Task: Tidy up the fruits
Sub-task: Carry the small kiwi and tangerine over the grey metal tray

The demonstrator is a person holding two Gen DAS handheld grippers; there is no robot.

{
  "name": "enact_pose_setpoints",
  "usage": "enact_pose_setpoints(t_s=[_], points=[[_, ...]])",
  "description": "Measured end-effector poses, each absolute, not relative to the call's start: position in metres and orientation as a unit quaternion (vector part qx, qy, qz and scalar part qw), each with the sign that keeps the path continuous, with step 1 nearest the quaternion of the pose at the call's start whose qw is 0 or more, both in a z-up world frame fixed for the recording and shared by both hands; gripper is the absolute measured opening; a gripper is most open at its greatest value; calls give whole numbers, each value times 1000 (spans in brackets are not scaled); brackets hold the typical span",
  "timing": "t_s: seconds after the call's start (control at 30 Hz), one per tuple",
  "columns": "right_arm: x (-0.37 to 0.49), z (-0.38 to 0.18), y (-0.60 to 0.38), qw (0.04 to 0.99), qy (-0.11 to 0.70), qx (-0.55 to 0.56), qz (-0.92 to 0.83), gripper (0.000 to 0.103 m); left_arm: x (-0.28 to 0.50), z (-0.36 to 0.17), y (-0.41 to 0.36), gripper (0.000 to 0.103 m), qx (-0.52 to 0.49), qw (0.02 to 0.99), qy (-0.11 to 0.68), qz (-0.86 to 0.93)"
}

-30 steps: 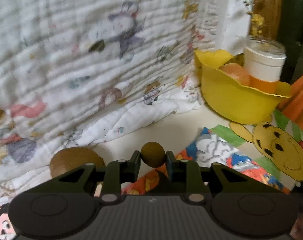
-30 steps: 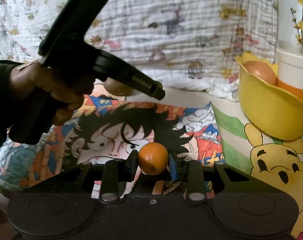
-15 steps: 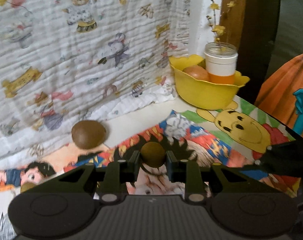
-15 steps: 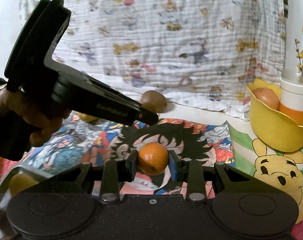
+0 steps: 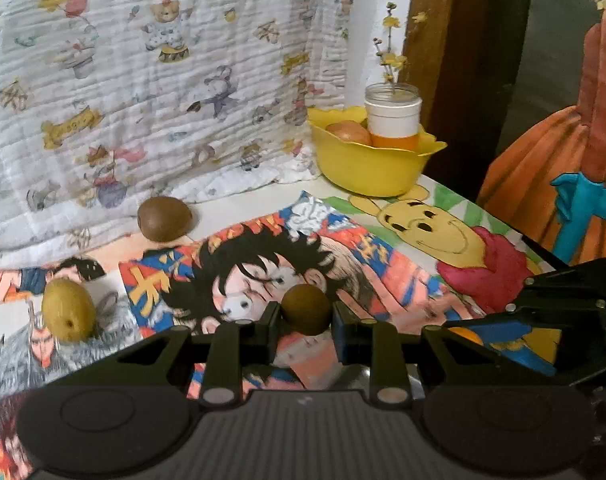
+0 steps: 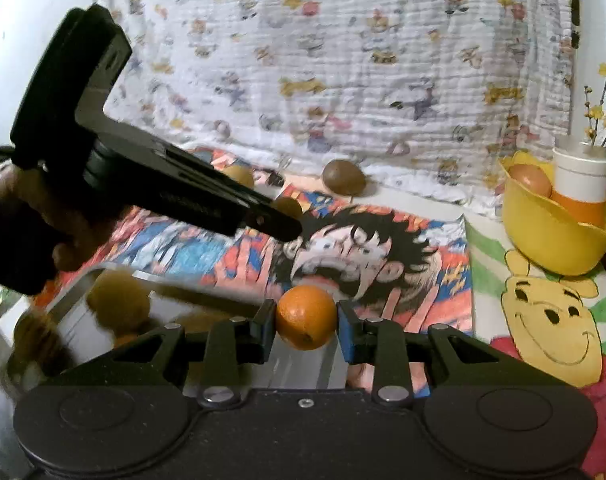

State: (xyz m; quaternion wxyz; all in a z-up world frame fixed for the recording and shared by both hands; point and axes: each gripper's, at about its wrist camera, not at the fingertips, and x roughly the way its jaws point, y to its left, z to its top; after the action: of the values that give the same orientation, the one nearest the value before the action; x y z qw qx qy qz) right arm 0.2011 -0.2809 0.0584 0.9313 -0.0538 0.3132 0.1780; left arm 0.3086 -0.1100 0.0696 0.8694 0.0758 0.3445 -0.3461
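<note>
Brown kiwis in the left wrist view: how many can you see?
2. One kiwi is held in the left gripper; the other kiwi lies by the white blanket. More may be hidden out of frame.

2 fruits lie left on the mat; bowl far right—holding a jar, perhaps 1 fruit.

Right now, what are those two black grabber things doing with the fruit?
A person holds a grabber in each hand. The left gripper pinches a small brown fruit; the right gripper pinches an orange near a metal tray that already holds fruit. A kiwi and a greenish fruit still lie on the cartoon mat.
</note>
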Motion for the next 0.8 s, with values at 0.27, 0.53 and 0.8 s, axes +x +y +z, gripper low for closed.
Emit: enact_pose_setpoints(t_s=[0.27, 0.53, 0.8], points=[[165, 50, -275, 912, 340, -78, 216, 34, 273, 64, -89, 29, 68, 870, 355, -335], [142, 38, -263, 897, 360, -85, 243, 34, 245, 62, -64, 29, 47, 878, 353, -319], [134, 32, -269, 889, 373, -118, 235, 34, 201, 63, -73, 29, 70, 867, 345, -353]])
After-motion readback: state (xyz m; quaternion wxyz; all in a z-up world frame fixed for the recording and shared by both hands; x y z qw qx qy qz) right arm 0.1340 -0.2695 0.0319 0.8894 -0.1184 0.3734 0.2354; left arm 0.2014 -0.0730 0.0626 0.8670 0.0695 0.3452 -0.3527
